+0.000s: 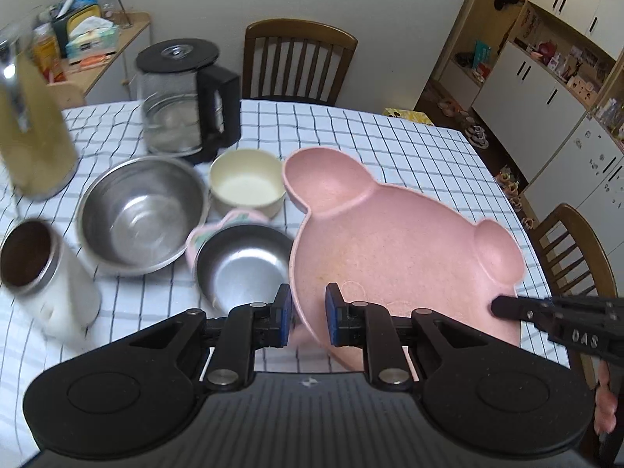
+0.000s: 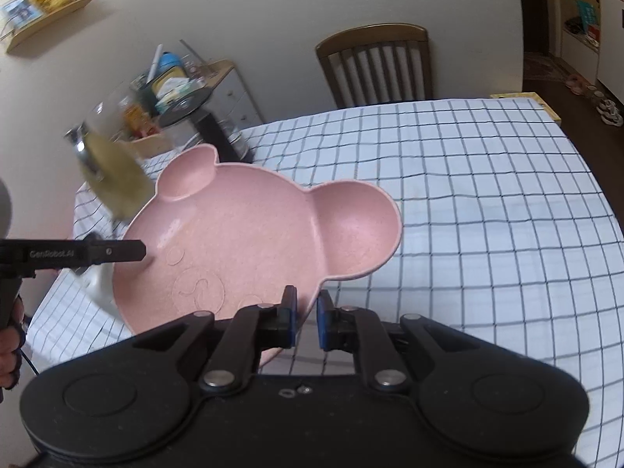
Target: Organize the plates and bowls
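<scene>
A pink bear-shaped plate point(image 1: 405, 249) with two ear compartments is held tilted above the checked table; it also shows in the right wrist view point(image 2: 249, 241). My left gripper point(image 1: 308, 314) is shut on the plate's near rim. My right gripper point(image 2: 306, 321) is shut on the opposite rim and shows in the left wrist view point(image 1: 507, 306). The left gripper shows in the right wrist view point(image 2: 132, 251). A large steel bowl point(image 1: 142, 214), a smaller steel bowl point(image 1: 243, 265) and a cream bowl point(image 1: 247, 183) stand on the table to the left.
A glass coffee pot point(image 1: 179, 97) stands at the back left. A white steel tumbler point(image 1: 46, 277) and a blurred tall glass jar point(image 1: 31, 132) stand at the left. A pink cloth point(image 1: 230, 220) lies between the bowls. Wooden chairs point(image 1: 298, 60) stand around the table point(image 2: 487, 195).
</scene>
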Tool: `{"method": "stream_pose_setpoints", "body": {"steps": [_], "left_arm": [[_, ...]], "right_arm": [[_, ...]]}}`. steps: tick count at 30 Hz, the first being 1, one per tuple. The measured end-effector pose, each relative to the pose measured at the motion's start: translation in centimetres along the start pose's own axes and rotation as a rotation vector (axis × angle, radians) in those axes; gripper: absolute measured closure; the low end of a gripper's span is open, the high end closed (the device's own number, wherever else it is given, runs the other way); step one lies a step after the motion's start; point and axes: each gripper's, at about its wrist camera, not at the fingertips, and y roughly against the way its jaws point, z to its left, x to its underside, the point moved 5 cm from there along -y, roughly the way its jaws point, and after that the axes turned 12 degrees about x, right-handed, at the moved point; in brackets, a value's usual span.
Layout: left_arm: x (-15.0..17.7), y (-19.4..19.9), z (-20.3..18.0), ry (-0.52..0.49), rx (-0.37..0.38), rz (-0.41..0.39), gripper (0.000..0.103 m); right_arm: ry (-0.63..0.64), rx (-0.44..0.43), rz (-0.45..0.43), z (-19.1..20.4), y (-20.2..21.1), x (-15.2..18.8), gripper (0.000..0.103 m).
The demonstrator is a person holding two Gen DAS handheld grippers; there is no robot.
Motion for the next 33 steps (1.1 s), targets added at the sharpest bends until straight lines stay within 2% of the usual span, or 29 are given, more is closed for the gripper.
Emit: {"method": "stream_pose_setpoints", "body": {"steps": [5, 12, 20, 26, 33], "left_arm": [[4.0, 2.7, 1.2, 0.027, 0.002, -0.001, 0.086], [8.9, 4.7, 3.6, 0.064, -0.034, 0.001, 0.086], [15.0, 5.4, 7.0, 0.187, -0.056, 0.006, 0.086], [18.0, 5.1, 8.4, 0.235, -0.064, 0.011, 0.086], [20.0, 4.9, 9.3, 0.256, -0.074, 0.01, 0.086]], "right_arm": [[0.031, -0.008, 0.011, 2.0, 1.2, 2.3, 0.092], [0.079, -0.02, 0.042, 5.2, 1.1, 5.7, 0.092], [0.193, -0.037, 0.062, 8.9, -0.5, 9.7, 0.092], [0.256, -0.032, 0.088, 10.8, -2.2, 11.5, 0.092], [0.296, -0.036, 0.103, 11.9, -3.6, 12.9, 0.092]]}}
